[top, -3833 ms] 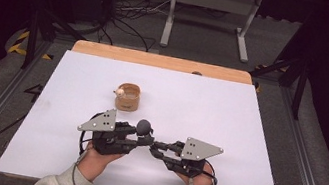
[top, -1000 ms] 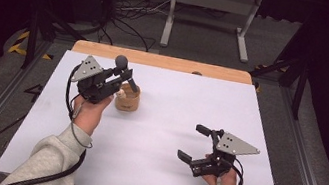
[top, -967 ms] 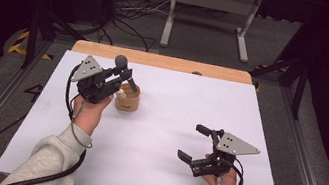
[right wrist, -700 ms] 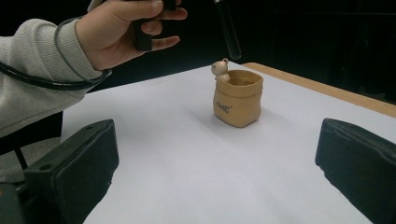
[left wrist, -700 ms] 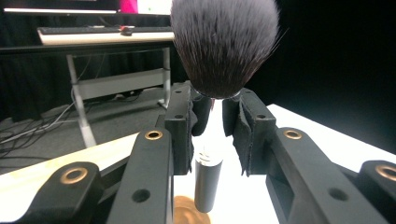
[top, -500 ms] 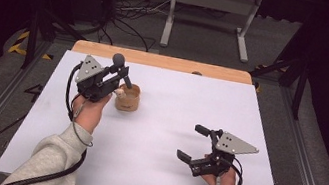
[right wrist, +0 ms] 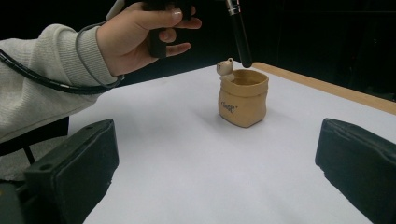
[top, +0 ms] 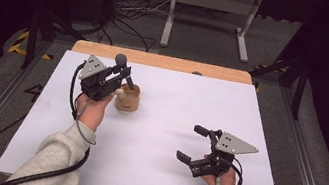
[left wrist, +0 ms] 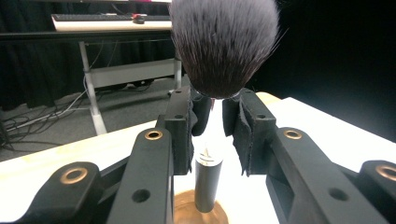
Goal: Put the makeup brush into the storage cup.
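From the high view, the left gripper [top: 117, 75] holds a makeup brush [top: 124, 70] upright, bristles up, with the handle's lower end at the mouth of a small tan pot [top: 128, 98] on the white tabletop [top: 155, 136]. A few seconds ago both grippers were together at the near edge, passing the brush between them. Since then the left hand has carried it to the pot, and over the last second it has sunk slightly, so the handle now reaches the rim. The right gripper [top: 197, 143] rests near the front right of the tabletop, well apart from the pot, fingers spread wide and holding nothing.

In the left gripper view, the fingers [left wrist: 184, 126] are clamped on the brush's [left wrist: 223, 42] narrow neck just under the dark bristle head. The black handle hangs down between them towards the brown pot [left wrist: 198, 215] below.

In the right gripper view, its own fingers [right wrist: 70, 168] stand wide apart. Beyond them the pot [right wrist: 243, 98], with a small figure on its rim, sits on the tabletop. The handle tip [right wrist: 243, 44] hovers just above the opening, not yet inside. The brush looks about ready to be lowered in and let go.
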